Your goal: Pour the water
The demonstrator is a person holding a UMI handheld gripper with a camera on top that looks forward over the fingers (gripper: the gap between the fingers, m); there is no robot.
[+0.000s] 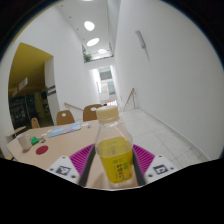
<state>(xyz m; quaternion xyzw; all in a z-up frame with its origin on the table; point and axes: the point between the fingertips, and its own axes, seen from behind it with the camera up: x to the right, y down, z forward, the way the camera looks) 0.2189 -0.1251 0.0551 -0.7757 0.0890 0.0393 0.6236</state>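
Note:
My gripper (113, 166) is shut on a clear plastic bottle (113, 155) with a yellow label, held upright between the magenta pads (81, 159). The bottle's neck and cap (108, 123) rise above the fingers. It is held above the edge of a light wooden table (60, 145). A green cup (27, 142) stands on the table far to the left, with a small red object (41, 150) lying near it.
A keyboard (64, 129) lies on the table beyond the cup. Wooden chairs (65, 117) stand behind the table. A corridor with a white wall (170, 70) and tiled floor (160, 135) runs ahead on the right.

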